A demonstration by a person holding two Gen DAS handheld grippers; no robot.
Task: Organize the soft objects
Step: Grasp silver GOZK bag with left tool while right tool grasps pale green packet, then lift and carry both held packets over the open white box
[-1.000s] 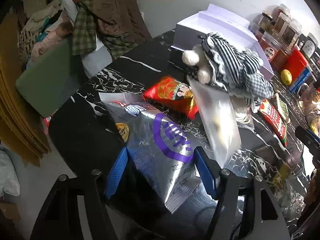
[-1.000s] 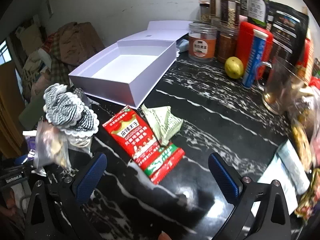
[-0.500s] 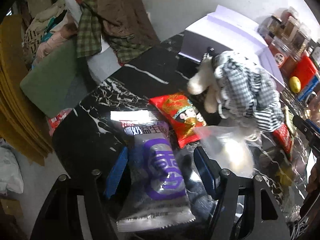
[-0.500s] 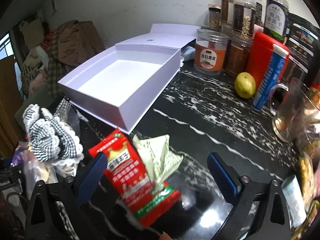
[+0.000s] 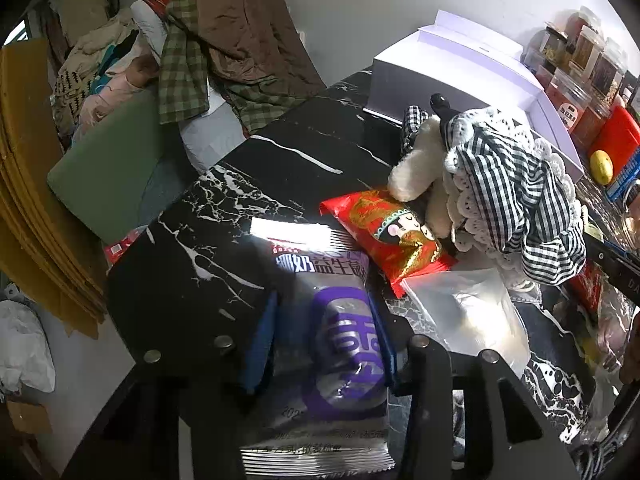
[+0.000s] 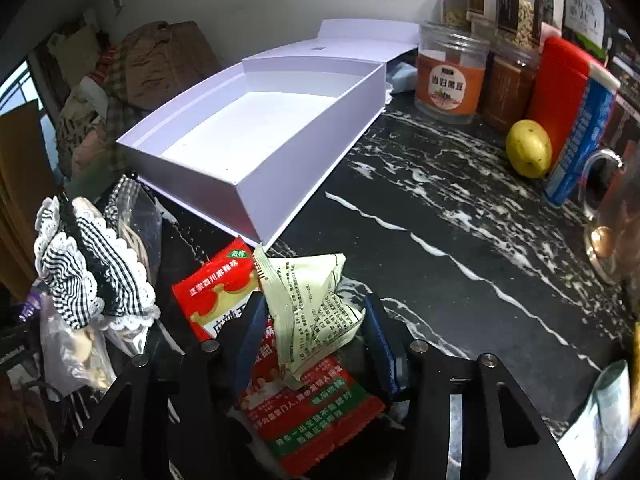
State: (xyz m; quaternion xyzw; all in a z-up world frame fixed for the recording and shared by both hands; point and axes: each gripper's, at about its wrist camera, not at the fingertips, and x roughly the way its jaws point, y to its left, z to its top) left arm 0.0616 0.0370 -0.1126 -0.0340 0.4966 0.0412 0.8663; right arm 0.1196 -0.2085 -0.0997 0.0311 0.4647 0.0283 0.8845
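Both grippers closing on packets beside the white box (image 6: 256,136)
Left gripper (image 5: 326,344) pinches the silver-purple snack bag (image 5: 340,344); right gripper (image 6: 316,332) narrowed around pale green sachet (image 6: 312,304), contact unclear

Left gripper (image 5: 326,340): 2 black angular finger arms, each faced with a blue ribbed pad (image 5: 258,344). 4 round silver screw heads (image 5: 223,343) sit across the black frame.

Right gripper (image 6: 316,340): identical build, with 2 dark blue pads (image 6: 378,344) on glossy black arms and 4 silver screw heads (image 6: 419,347) in a row.
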